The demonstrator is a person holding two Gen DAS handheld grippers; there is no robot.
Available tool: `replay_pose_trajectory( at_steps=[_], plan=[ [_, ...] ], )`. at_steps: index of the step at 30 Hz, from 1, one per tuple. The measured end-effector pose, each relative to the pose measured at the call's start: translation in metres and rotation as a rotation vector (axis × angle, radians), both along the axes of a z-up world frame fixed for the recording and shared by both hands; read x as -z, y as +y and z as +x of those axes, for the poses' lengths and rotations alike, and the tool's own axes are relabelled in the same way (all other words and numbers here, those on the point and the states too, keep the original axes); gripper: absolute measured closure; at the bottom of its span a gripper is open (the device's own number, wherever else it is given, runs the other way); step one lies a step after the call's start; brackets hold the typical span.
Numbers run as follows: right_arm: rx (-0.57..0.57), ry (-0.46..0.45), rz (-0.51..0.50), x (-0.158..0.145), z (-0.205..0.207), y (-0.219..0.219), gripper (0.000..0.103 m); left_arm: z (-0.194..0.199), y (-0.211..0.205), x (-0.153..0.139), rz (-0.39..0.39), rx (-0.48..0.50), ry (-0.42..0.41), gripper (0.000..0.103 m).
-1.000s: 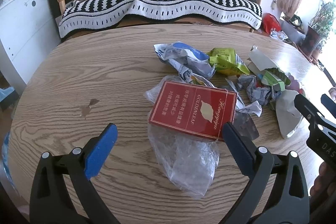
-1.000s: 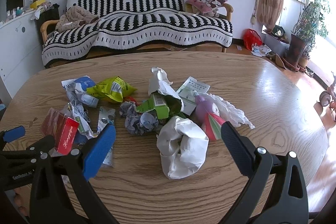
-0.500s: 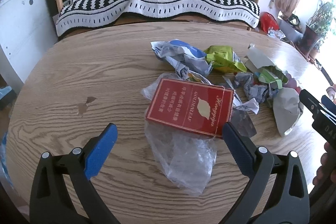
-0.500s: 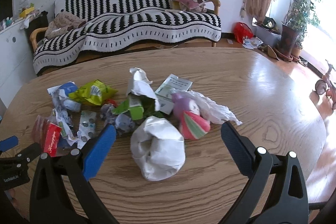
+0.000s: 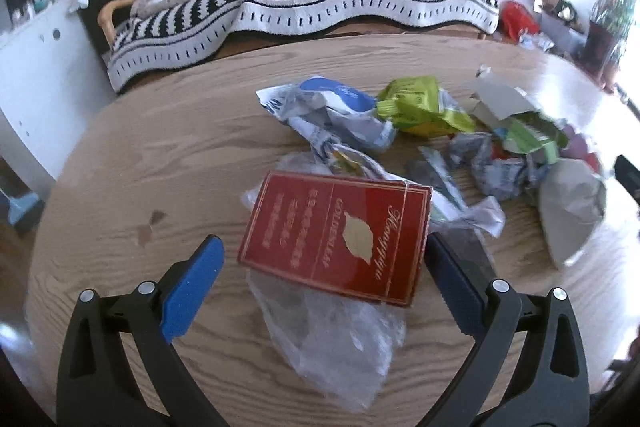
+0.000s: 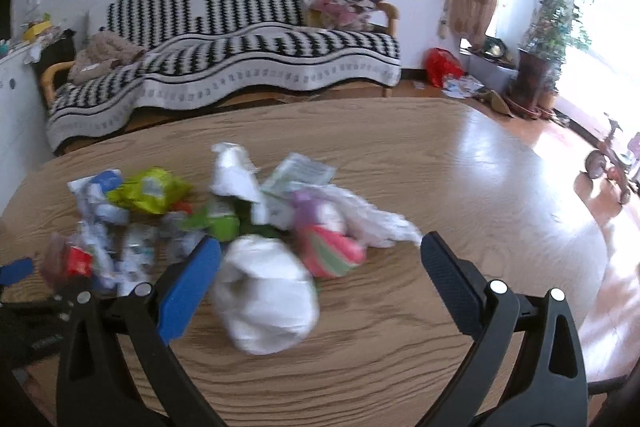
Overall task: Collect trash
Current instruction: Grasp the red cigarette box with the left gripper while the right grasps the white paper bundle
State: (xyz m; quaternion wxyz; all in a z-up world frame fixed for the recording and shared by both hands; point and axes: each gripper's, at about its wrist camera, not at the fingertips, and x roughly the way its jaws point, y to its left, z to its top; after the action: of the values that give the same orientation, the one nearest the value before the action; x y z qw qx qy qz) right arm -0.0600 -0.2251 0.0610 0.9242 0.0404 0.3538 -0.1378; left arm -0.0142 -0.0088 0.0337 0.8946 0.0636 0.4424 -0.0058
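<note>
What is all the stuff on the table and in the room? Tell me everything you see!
Red box: 1, red with gold print, flat on the clear plastic bag, between the left tool's fingers.
Clear plastic bag: 1, see-through, under the box.
White crumpled paper bag: 1, white, front of the pile.
Green snack wrapper: 1, yellow-green, back left of the pile.
Blue-white wrapper: 1, beside the green one.
Pink-green ball: 1, beside the white bag.
Table: 1, wooden, oval.
Sofa: 1, black-white striped cover, behind the table.
Potted plant: 1, green, by the window.
Left tool: 1, black and blue, open.
Right tool: 1, black and blue, open.
</note>
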Motion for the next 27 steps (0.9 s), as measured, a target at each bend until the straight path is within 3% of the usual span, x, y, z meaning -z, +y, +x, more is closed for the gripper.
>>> replay_pose_trajectory(
  at_steps=[5,10,13,16,23,27],
  plan=[
    [0.109,0.064,0.057,0.015,-0.001,-0.044,0.006,0.003,0.033,-0.005,-0.054,-0.056,0.011,0.006],
    [0.115,0.061,0.044,0.021,-0.002,-0.057,0.006,-0.003,0.071,-0.007,-0.035,-0.109,0.000,0.006],
    [0.077,0.045,0.079,0.022,-0.002,-0.053,0.006,-0.005,0.095,-0.007,-0.076,-0.153,0.003,0.006],
    [-0.031,0.050,0.183,0.021,0.001,-0.032,0.006,-0.008,0.101,-0.009,-0.079,-0.151,0.001,0.006],
    [-0.079,0.096,0.177,0.021,0.007,0.002,0.006,-0.001,0.092,-0.002,-0.022,-0.115,0.012,0.006],
    [-0.070,-0.012,0.242,0.005,-0.011,0.002,0.006,-0.003,0.099,-0.013,-0.052,-0.119,-0.034,0.006]
  ],
)
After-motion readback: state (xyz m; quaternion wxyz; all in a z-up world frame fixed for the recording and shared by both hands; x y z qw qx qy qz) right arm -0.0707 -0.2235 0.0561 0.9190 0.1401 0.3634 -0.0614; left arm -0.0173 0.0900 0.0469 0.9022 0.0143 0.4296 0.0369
